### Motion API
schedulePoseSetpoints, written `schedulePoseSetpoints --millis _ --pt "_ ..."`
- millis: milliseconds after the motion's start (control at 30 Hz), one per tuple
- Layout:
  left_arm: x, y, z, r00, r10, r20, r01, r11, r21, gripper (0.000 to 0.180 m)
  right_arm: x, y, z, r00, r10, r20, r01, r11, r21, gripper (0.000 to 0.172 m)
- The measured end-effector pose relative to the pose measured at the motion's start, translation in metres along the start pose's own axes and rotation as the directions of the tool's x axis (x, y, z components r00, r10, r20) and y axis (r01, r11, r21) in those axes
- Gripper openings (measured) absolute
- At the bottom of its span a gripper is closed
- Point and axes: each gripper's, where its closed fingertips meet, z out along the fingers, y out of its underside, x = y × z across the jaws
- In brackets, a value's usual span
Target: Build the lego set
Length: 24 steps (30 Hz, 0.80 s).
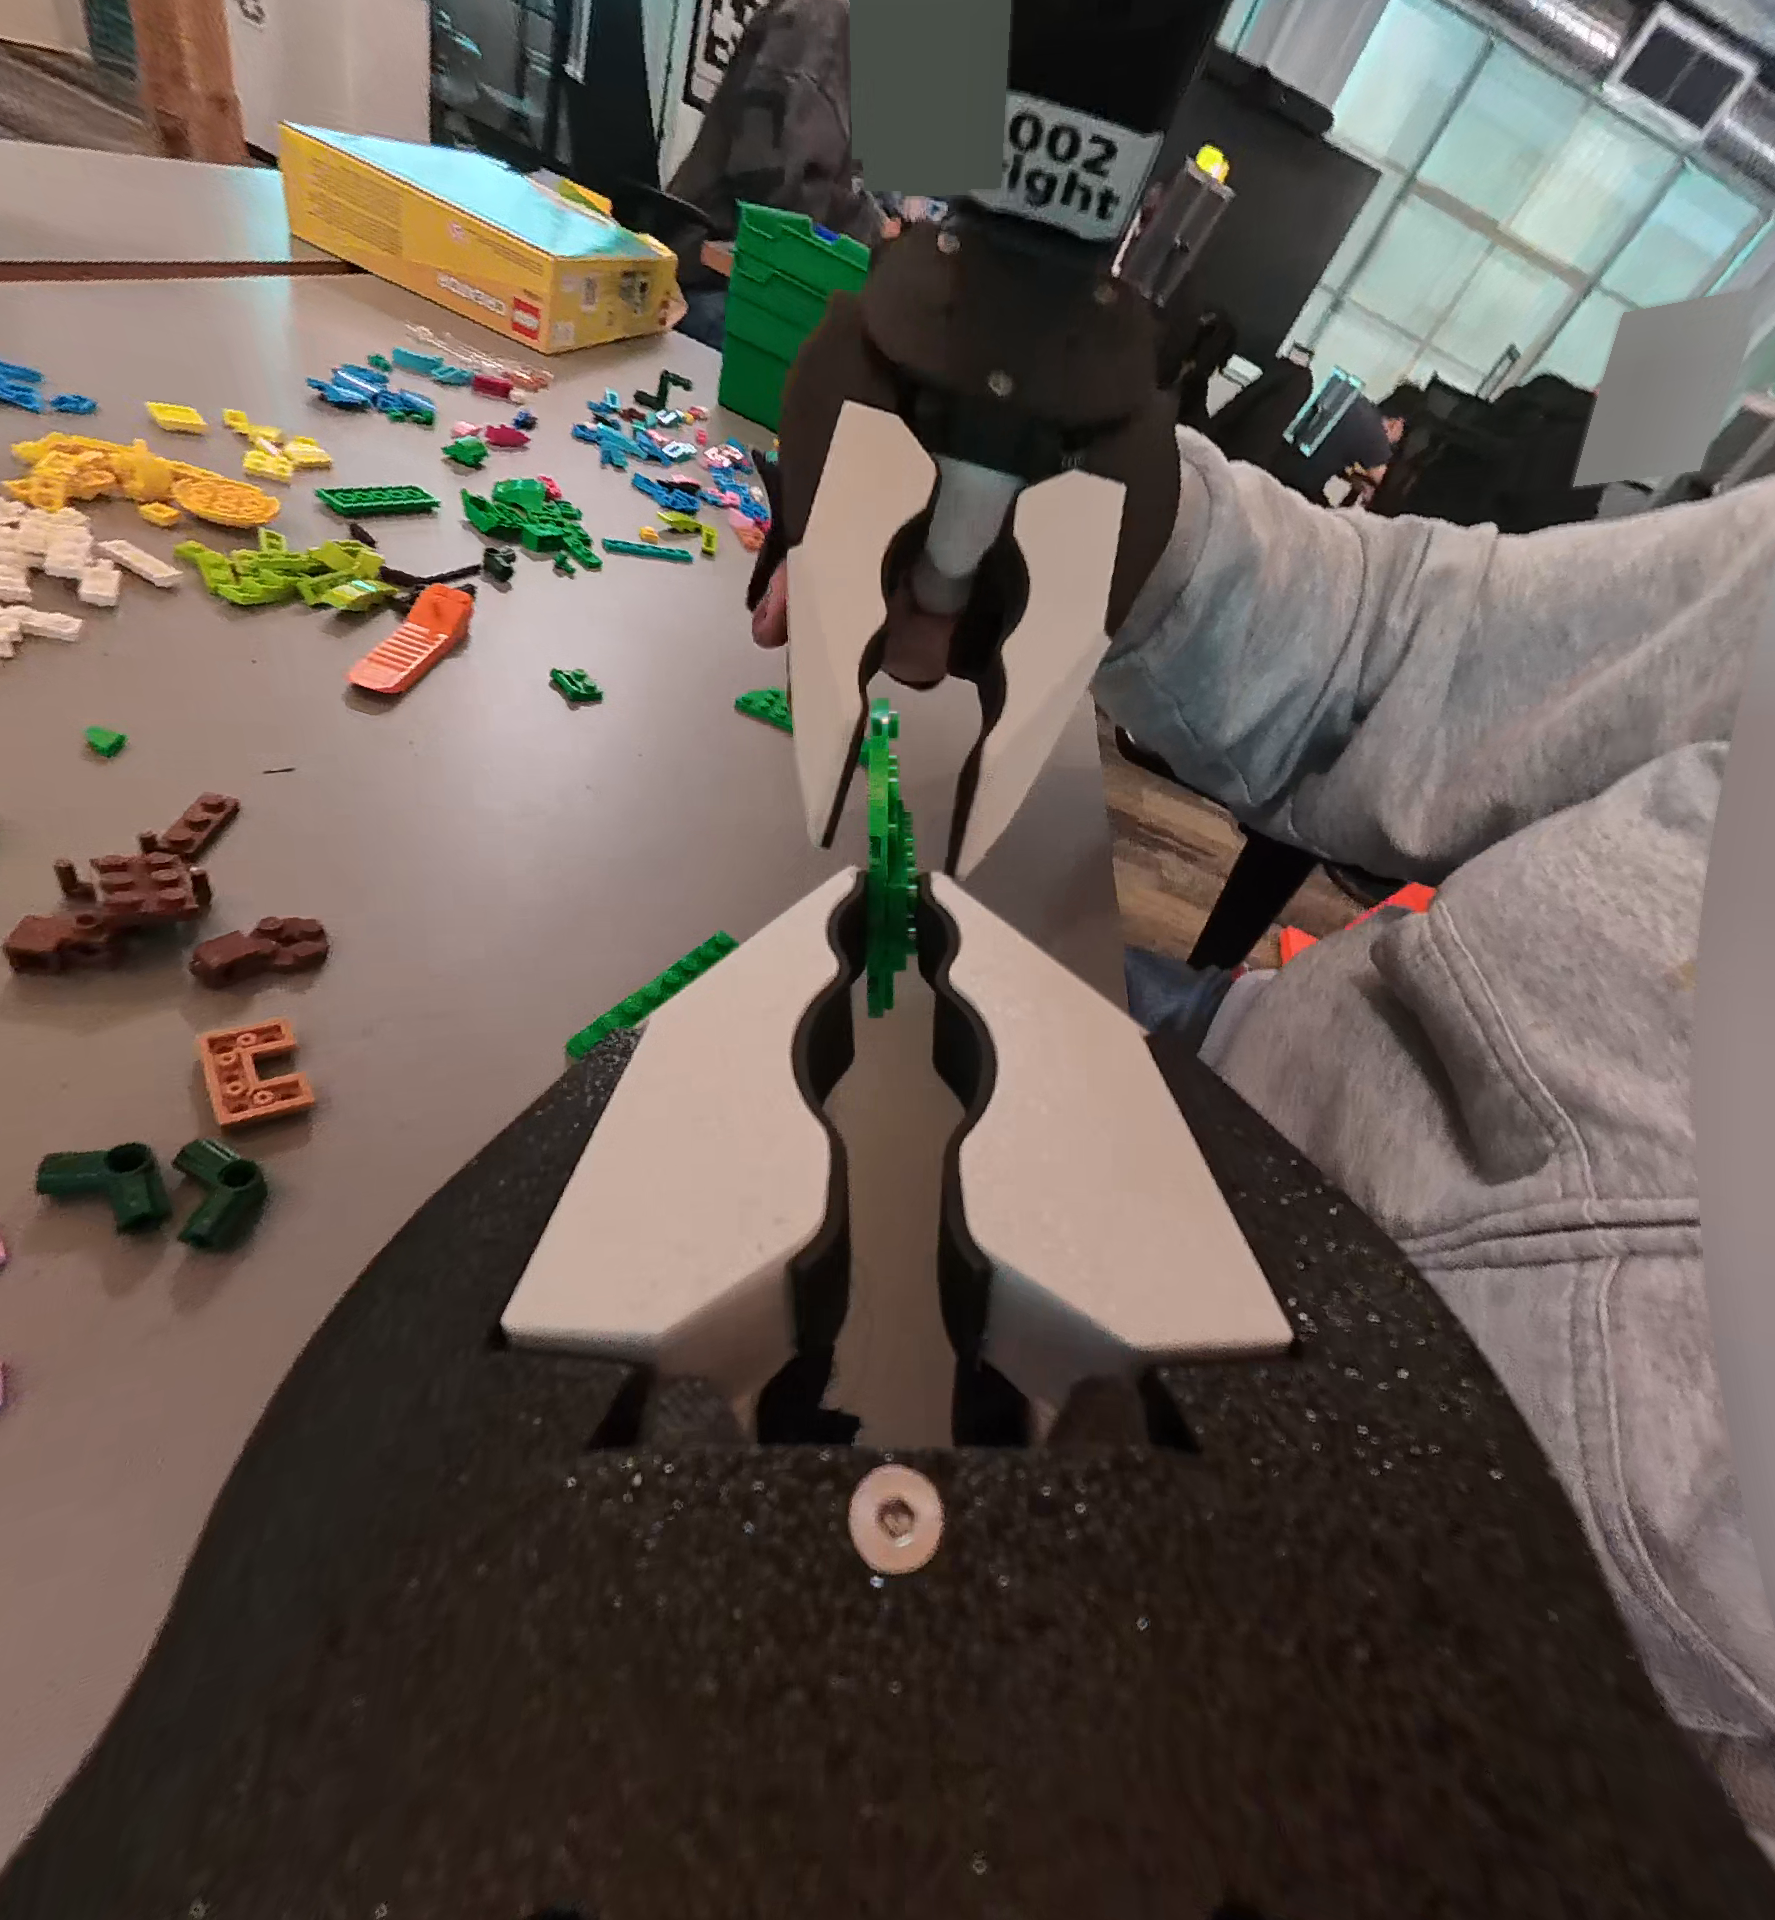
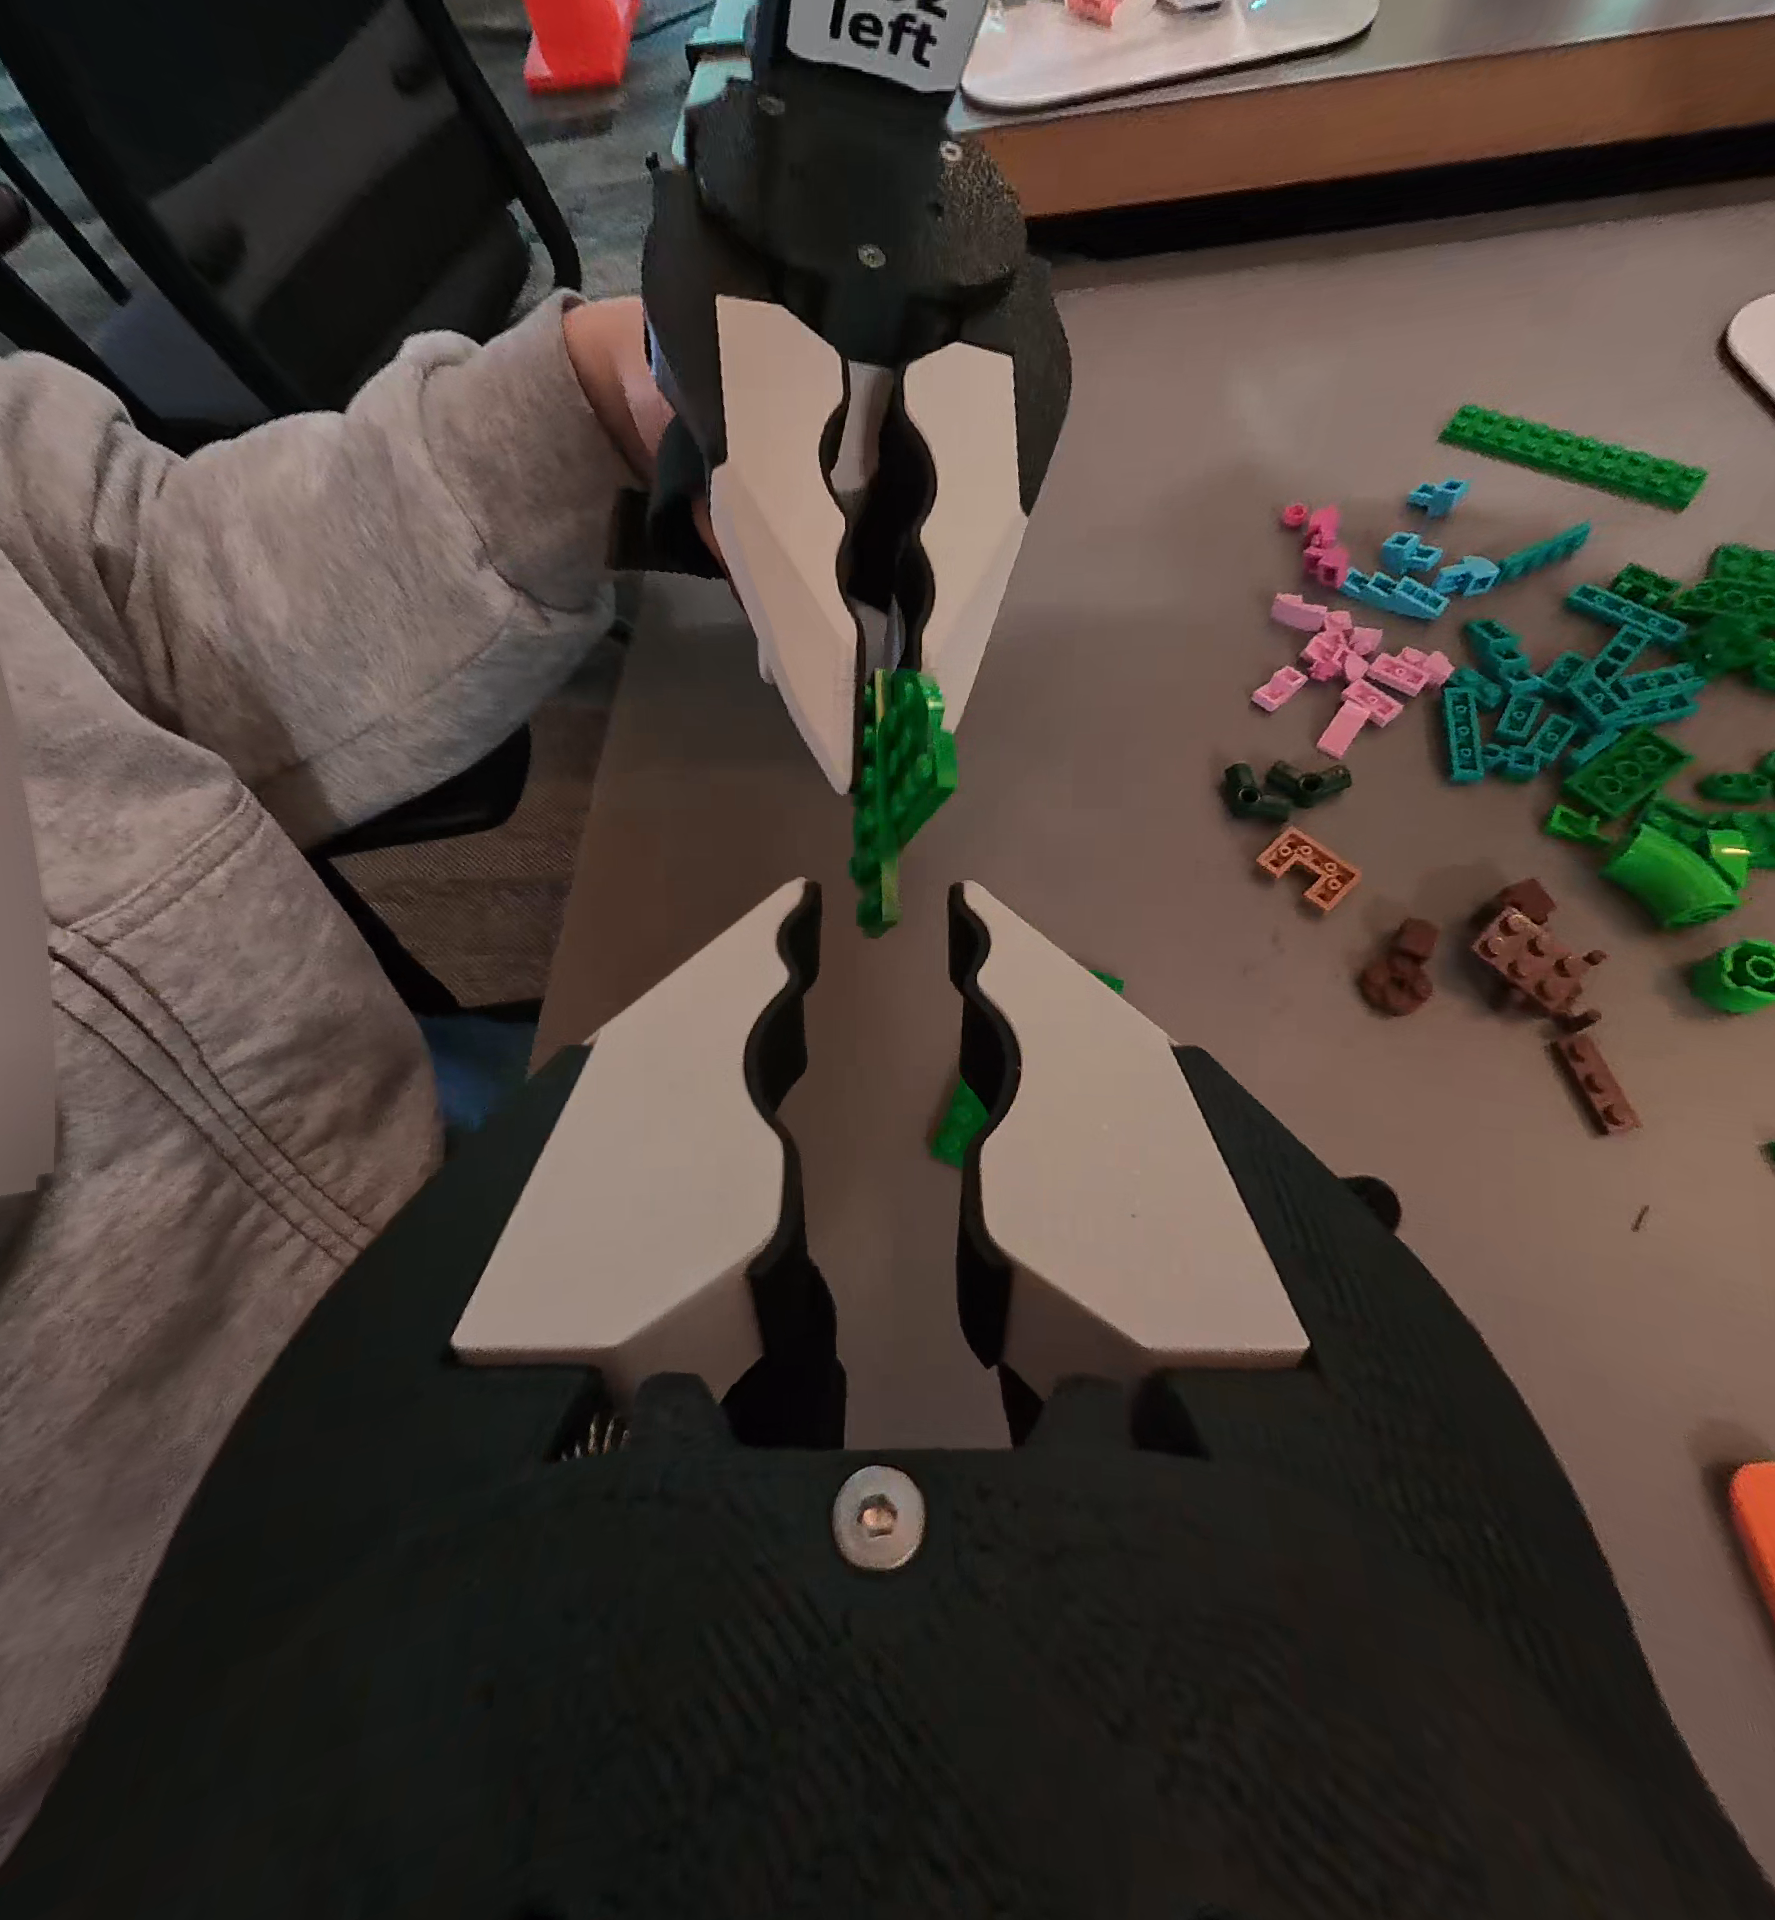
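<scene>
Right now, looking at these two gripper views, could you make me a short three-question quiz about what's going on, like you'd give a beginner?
1. True or false: the left gripper is clamped on a green brick assembly.
2. Multiple choice: the right gripper has its fingers A) shut on a brown piece, B) apart on either side of the green assembly's free end, without pressing it, C) resting flat on the table.
3. Fill in: the long ribbed wedge-shaped tool lying on the table is coloured ____.

Key: 1 true; 2 B; 3 orange.
</scene>
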Motion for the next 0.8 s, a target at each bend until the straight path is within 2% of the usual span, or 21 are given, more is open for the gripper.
schedulePoseSetpoints --millis 100,233,400,467,633,800 --pt "0.0 0.007 0.004 1.0 0.005 0.0 -0.005 0.999 -0.038 0.005 -0.001 0.002 0.003 0.999 -0.038 -0.016 0.038 0.999 -0.017 0.005" --pt "-0.001 0.012 0.005 1.0 0.0 0.006 0.001 0.997 -0.072 0.005 -0.001 0.01 0.005 0.999 -0.028 -0.023 0.027 0.999 -0.047 0.006" --pt "-0.006 0.025 0.01 0.998 0.029 0.054 -0.019 0.985 -0.173 0.005 0.018 0.03 0.01 0.991 0.098 -0.086 -0.111 0.983 -0.15 0.04" --pt "-0.006 0.032 0.013 0.998 0.037 0.059 -0.023 0.976 -0.216 0.005 0.02 0.039 0.013 0.988 0.132 -0.081 -0.146 0.97 -0.193 0.049" --pt "-0.014 0.041 0.007 0.992 0.059 0.111 -0.025 0.959 -0.283 0.005 0.021 0.052 0.013 0.983 0.179 -0.04 -0.183 0.952 -0.244 0.058" --pt "-0.022 0.041 -0.005 0.985 0.053 0.165 -0.005 0.96 -0.28 0.006 0.035 0.076 0.017 0.978 0.156 -0.136 -0.196 0.911 -0.364 0.053"
